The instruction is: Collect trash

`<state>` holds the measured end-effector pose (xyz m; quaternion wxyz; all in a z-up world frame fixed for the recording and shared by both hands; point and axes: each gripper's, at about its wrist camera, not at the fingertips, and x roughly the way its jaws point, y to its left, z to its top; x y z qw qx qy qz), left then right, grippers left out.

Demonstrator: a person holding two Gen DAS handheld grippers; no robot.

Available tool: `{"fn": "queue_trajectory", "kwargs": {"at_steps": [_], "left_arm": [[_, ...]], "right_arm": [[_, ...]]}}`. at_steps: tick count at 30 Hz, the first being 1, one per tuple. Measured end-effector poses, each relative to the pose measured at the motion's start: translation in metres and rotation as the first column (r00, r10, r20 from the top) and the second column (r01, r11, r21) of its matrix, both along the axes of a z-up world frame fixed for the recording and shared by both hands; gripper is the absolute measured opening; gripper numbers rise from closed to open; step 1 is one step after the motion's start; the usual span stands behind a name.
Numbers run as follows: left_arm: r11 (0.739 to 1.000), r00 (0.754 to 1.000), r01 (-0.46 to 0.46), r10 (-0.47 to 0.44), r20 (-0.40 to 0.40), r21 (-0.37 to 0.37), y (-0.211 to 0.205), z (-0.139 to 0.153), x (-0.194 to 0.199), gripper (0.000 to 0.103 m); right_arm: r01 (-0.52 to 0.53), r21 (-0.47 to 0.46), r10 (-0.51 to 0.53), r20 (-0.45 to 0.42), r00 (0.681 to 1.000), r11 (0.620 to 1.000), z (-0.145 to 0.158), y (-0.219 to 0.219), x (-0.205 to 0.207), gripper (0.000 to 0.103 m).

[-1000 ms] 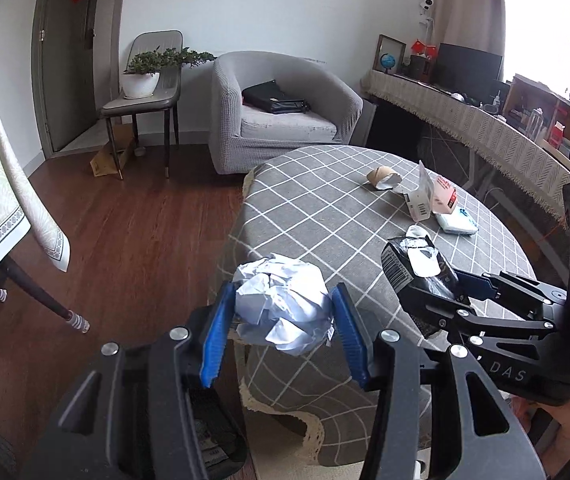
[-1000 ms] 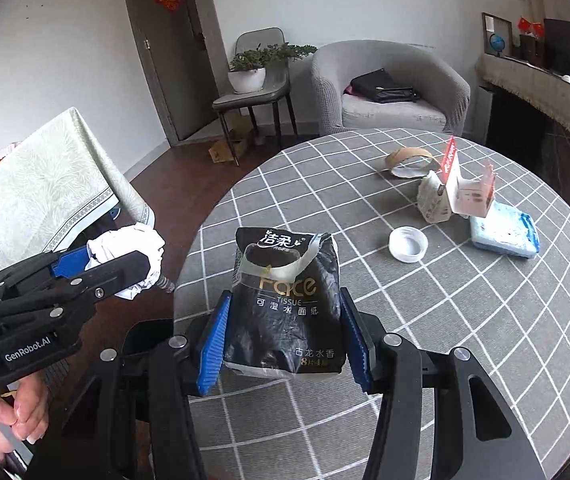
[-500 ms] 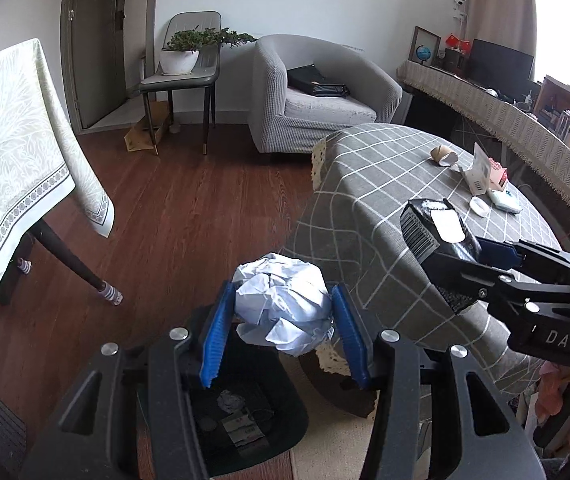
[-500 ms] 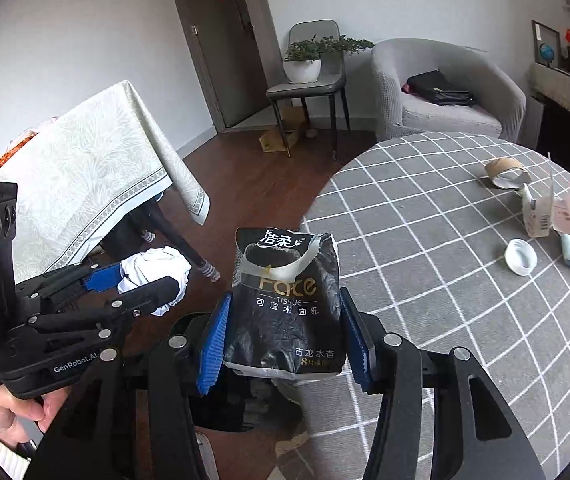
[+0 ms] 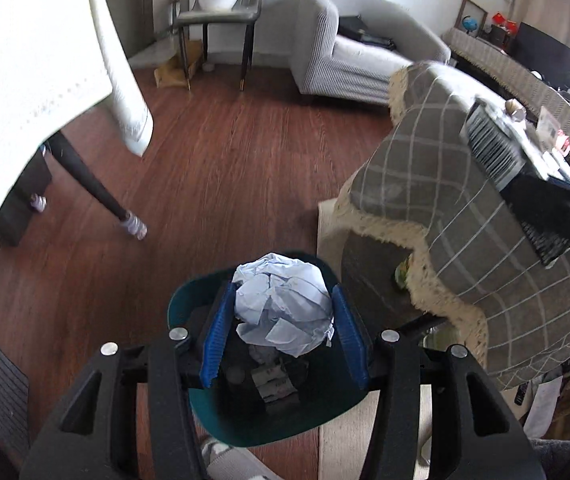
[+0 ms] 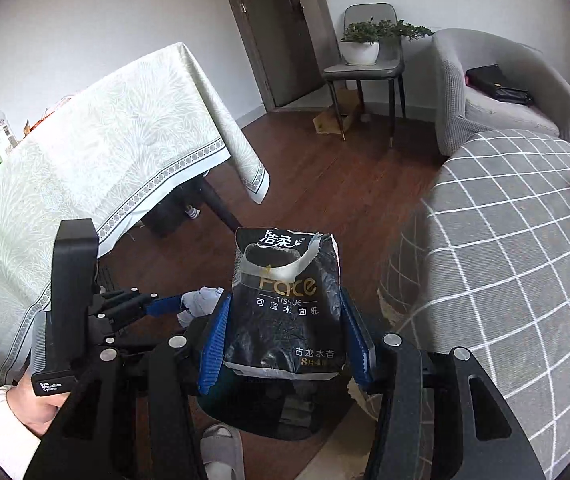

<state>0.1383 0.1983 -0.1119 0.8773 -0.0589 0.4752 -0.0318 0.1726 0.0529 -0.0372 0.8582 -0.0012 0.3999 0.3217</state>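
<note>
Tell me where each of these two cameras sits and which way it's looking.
Left wrist: on the left claw, looking down at the crumpled paper over the green bin; a shoe shows.
Right wrist: on the right claw, angled down past the tissue pack; a hand shows.
Shared: both claws, paper, bin, checked tablecloth.

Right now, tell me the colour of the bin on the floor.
Dark teal bin, clearest in the left wrist view.
</note>
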Motion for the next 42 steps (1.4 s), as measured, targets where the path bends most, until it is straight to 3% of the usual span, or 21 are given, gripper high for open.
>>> {"fn": "queue_trajectory", "kwargs": {"at_steps": [7, 22, 25, 31, 42], "left_arm": [[0.998, 0.990, 0.026, -0.018, -0.140, 0.058, 0.009, -0.048, -0.002, 0.053], [0.999, 0.945, 0.048, -0.037, -0.325, 0.024, 0.026, -0.119, -0.011, 0.054], [0.998, 0.934, 0.058, -0.042, -0.355, 0.036, 0.025, -0.128, -0.014, 0.058], [0.997, 0.934, 0.073, -0.057, -0.354, 0.032, 0.029, -0.129, -0.018, 0.067], [0.999, 0.970, 0.020, -0.011, -0.243, 0.035, 0.044, -0.097, -0.019, 0.072]], "right_arm": [[-0.030, -0.035, 0.028, -0.050, 0.998, 0.999, -0.019, 0.030, 0.007, 0.052], [-0.050, -0.128, 0.030, -0.156, 0.987, 0.990, -0.060, 0.065, 0.019, 0.052], [-0.057, -0.141, 0.033, -0.169, 0.985, 0.988, -0.066, 0.071, 0.021, 0.052], [-0.069, -0.168, 0.035, -0.199, 0.979, 0.983, -0.077, 0.078, 0.023, 0.052], [-0.080, -0.218, 0.017, -0.278, 0.961, 0.973, -0.117, 0.087, 0.030, 0.052]]}}
